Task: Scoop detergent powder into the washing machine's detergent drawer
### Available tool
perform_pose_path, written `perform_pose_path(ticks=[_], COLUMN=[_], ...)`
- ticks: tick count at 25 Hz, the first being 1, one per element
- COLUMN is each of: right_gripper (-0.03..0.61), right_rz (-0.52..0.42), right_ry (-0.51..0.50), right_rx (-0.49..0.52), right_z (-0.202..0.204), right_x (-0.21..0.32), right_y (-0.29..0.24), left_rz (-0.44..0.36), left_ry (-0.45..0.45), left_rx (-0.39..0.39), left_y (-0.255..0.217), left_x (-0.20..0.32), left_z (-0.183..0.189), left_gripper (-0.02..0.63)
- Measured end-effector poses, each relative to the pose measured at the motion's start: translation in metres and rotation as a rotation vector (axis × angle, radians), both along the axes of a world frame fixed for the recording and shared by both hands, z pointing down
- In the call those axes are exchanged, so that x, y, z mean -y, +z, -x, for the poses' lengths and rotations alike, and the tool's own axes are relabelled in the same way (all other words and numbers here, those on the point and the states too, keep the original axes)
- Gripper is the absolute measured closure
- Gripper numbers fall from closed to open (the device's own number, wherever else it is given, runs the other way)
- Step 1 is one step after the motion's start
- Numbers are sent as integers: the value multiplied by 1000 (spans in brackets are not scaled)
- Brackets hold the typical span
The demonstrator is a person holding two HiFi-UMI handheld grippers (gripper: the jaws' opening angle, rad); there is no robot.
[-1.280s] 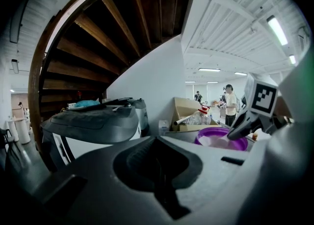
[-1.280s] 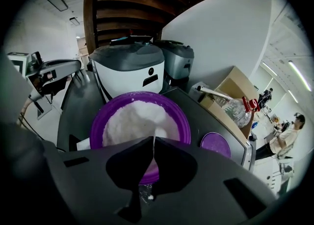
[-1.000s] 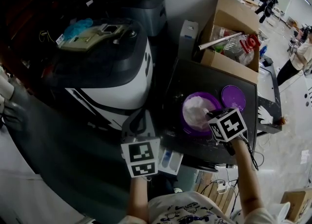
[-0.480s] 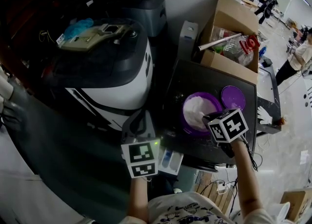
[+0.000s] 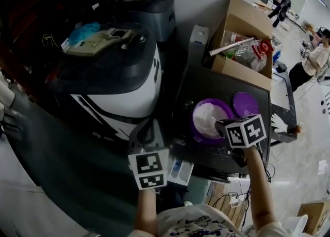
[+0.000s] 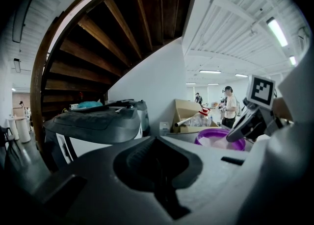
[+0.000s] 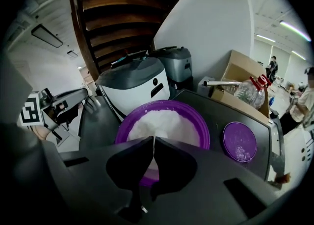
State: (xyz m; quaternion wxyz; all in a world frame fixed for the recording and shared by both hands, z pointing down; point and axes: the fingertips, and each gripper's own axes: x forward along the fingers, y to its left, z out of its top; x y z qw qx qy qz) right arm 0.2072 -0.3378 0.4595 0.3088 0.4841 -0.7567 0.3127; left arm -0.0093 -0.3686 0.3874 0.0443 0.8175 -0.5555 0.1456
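Nearest the person, the left gripper [image 5: 148,127] hangs off the desk's [image 5: 206,83] near left corner, its 2 jaws pressed together on nothing. I judge it is parked there to leave the way free. Just beside its marker cube sits the detergent drawer [image 5: 180,169], a white tray with blue inside; no powder can be made out in it. Over the near edge the right gripper [image 5: 219,124] points into the purple bowl [image 7: 203,133], jaws drawn to a narrow slit on a thin white strip, most likely the handle of the scoop [image 7: 153,153] — its cup is hidden. The bowl is heaped with white detergent powder [image 7: 164,121]. Its purple lid [image 5: 246,104] lies beside it toward the right edge, dusted white, set off so the bowl is open. At the far right corner a cardboard box [image 5: 242,68] holds a plastic bottle and a tube. Left of the desk stands the washing machine [image 5: 118,89].
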Motion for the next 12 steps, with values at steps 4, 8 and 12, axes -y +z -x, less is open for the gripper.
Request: perform_pose_path(ticks=[4, 8, 12], right_gripper=[558, 558, 558], right_rz=[-26, -54, -93], right_ry=[63, 162, 296], right_rx=[126, 279, 478], right_z=[1, -2, -9], right_x=[2, 5, 9], right_y=[-11, -21, -30], left_rz=[-10, -20, -32], left_ry=[-5, -5, -1], left_rx=[-5, -6, -7], left_y=[-4, -8, -13], left_x=[-2, -3, -4], left_z=[1, 1, -2], left_gripper=[611, 612, 611])
